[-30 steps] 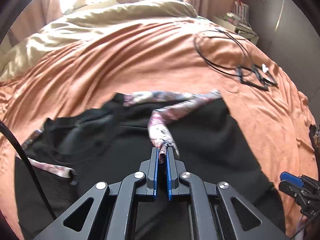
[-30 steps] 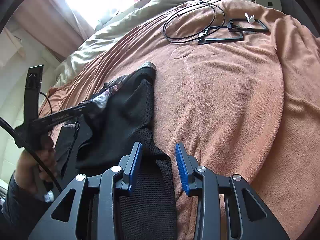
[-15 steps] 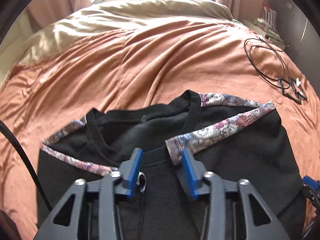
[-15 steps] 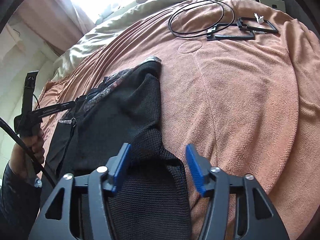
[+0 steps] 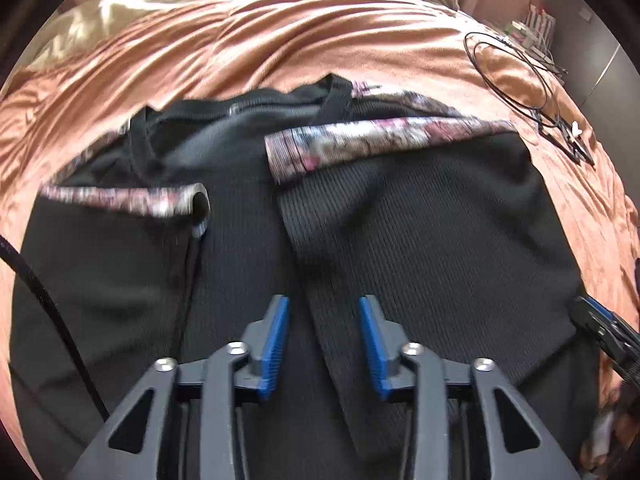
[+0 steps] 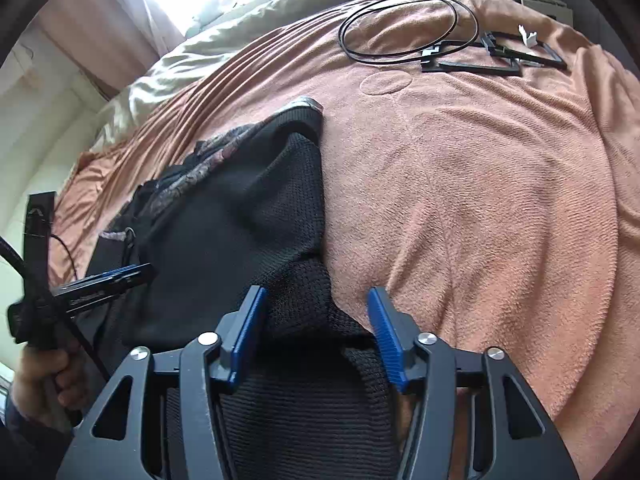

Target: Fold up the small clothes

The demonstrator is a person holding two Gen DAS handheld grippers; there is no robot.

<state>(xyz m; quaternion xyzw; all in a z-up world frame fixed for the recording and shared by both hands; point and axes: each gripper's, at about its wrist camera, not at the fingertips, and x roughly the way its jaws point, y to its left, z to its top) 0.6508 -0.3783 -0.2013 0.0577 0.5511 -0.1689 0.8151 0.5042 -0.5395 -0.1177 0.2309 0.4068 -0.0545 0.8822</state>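
A black knit garment (image 5: 440, 220) with floral trim (image 5: 380, 136) lies spread on the orange blanket (image 5: 280, 40). My left gripper (image 5: 324, 332) hovers low over its near part. The jaws are closing, with a black band (image 5: 304, 248) of the garment running between the blue pads, which do not press on it. From the right wrist, that gripper (image 6: 120, 276) shows at the left, held by a person's hand (image 6: 44, 368). My right gripper (image 6: 316, 320) straddles a bunched edge of the garment (image 6: 240, 208). Its jaws are closing too, and the pads stand clear of the fabric.
A looped black cable (image 6: 408, 28) and flat black frames (image 6: 492, 56) lie on the far right of the blanket (image 6: 480, 200). A beige duvet (image 6: 224, 40) is heaped at the head of the bed. A black cord (image 5: 40, 300) trails at the left.
My left gripper let go of the floral strap, which now lies on the garment, and dropped toward the garment's near part. My right gripper's jaws stand wider than a second ago.
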